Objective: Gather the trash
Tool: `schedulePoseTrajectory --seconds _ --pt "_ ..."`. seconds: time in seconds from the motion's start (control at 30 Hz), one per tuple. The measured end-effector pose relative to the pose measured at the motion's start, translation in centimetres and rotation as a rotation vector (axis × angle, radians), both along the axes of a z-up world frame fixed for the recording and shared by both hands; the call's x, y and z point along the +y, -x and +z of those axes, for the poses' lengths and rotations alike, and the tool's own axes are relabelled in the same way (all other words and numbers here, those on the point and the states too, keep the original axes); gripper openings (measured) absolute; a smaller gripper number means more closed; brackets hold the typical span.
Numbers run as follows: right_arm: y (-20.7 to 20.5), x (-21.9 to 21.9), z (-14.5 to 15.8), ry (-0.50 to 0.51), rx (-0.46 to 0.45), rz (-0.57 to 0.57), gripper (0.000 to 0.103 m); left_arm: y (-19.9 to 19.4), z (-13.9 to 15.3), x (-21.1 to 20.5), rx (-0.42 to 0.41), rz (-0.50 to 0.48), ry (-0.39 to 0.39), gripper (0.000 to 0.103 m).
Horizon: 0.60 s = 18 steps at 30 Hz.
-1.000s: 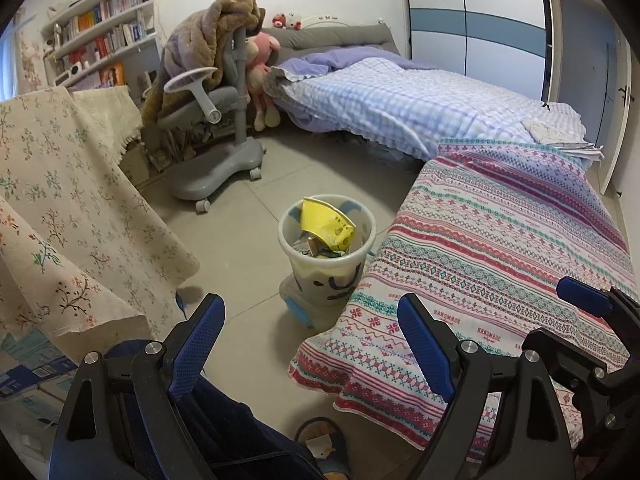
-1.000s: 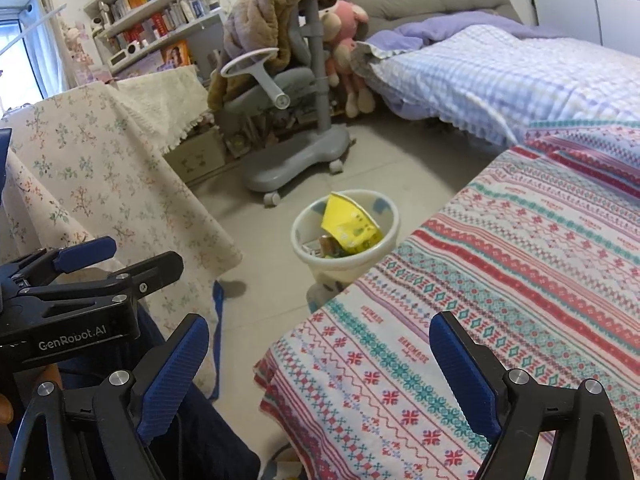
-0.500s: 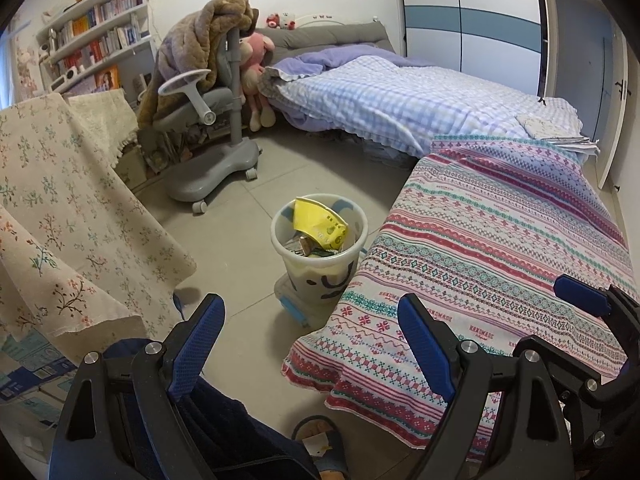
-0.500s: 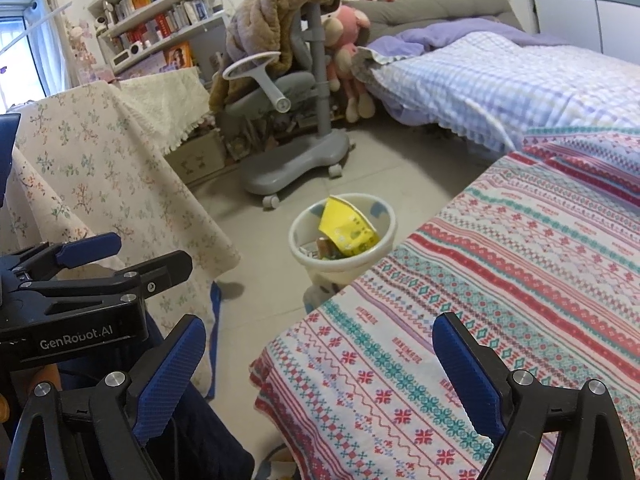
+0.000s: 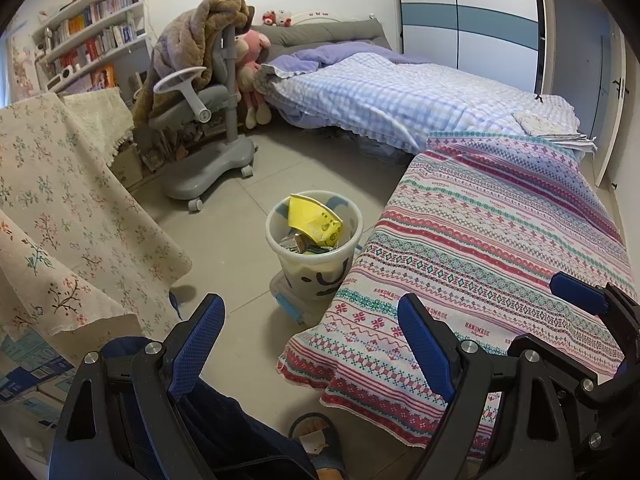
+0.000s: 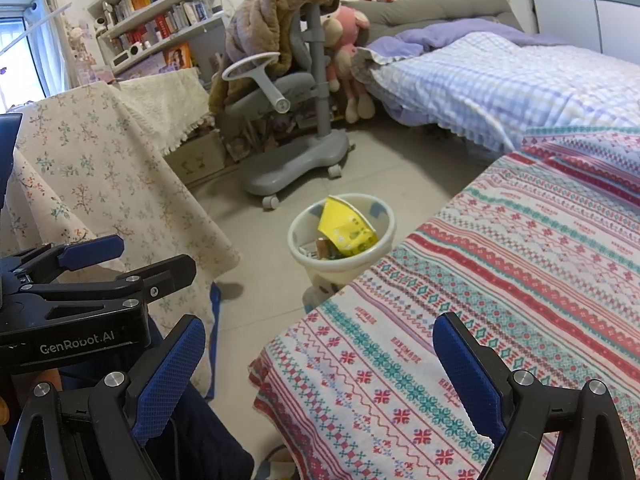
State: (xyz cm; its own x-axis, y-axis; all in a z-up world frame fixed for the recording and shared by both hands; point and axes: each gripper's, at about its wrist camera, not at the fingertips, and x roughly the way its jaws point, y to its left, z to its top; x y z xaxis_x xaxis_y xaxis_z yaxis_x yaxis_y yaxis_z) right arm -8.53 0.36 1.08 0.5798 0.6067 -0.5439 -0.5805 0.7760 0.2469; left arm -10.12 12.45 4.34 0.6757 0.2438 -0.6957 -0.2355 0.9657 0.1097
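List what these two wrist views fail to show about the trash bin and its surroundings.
- Trash bin base: right wrist view, hidden behind the patterned bedspread edge.
- Bin contents under the yellow wrapper: both views, covered by the wrapper and too small to identify.
- Floor under the floral cloth: left wrist view, draped over.
- Book titles on the shelf: too small.

Both grippers, left [image 5: 312, 344] and right [image 6: 320, 364], are black with silver screws, blue textured jaws; "GenRobot.AI" printed white behind the left jaws.

Soft, even daylight enters from the window [image 6: 16, 56], which is overexposed; shadows are faint; fisheye bending with dark vignetted corners.
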Motion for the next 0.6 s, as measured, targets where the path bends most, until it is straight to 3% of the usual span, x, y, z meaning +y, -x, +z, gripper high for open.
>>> schedulePoseTrajectory --seconds 0.6 --pt "-0.09 0.01 0.05 -0.002 0.003 0.001 0.096 0.02 -0.07 -0.03 0.002 -0.004 0.002 0.09"
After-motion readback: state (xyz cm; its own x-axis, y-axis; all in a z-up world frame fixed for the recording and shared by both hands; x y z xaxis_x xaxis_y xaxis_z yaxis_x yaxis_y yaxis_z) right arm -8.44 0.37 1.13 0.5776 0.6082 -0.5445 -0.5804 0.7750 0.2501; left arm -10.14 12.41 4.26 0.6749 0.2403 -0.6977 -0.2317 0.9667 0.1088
